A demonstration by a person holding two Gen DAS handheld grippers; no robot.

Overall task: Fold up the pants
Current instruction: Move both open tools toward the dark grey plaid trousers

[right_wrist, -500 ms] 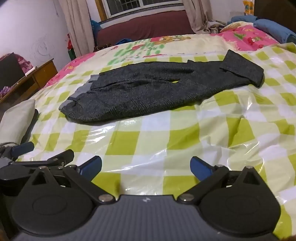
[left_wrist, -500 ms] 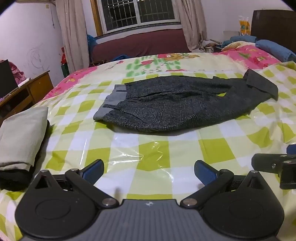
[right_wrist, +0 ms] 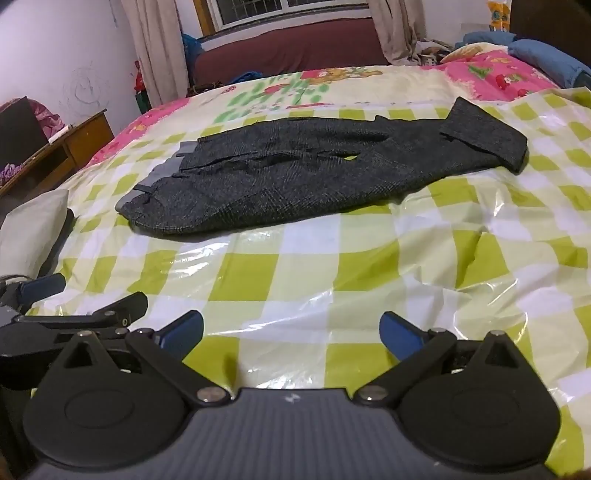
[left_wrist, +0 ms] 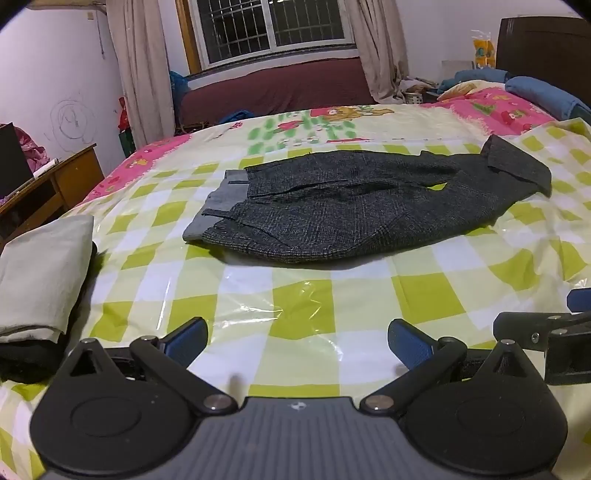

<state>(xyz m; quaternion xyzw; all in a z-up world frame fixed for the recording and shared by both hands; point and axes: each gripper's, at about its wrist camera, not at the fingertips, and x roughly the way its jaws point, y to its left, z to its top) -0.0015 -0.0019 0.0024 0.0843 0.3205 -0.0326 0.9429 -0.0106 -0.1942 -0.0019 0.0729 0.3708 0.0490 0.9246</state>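
The left gripper (left_wrist: pixel 297 341) hangs over the checked sheet (left_wrist: pixel 295 306) with its fingers spread wide and nothing between them. The right gripper (right_wrist: pixel 291 334) is the same, jaws fully apart and empty. Both stand well short of the pants (left_wrist: pixel 354 206), which lie flat farther up the bed, waistband to the left and cuffs to the right, one cuff turned up. Only the left view shows the folded beige cloth (left_wrist: pixel 40 273) in full, stacked on something dark, perhaps another garment. The right view shows more bare sheet right of the pants. Beyond lie a pink bedspread (left_wrist: pixel 495 110) and a barred window (left_wrist: pixel 273 26).
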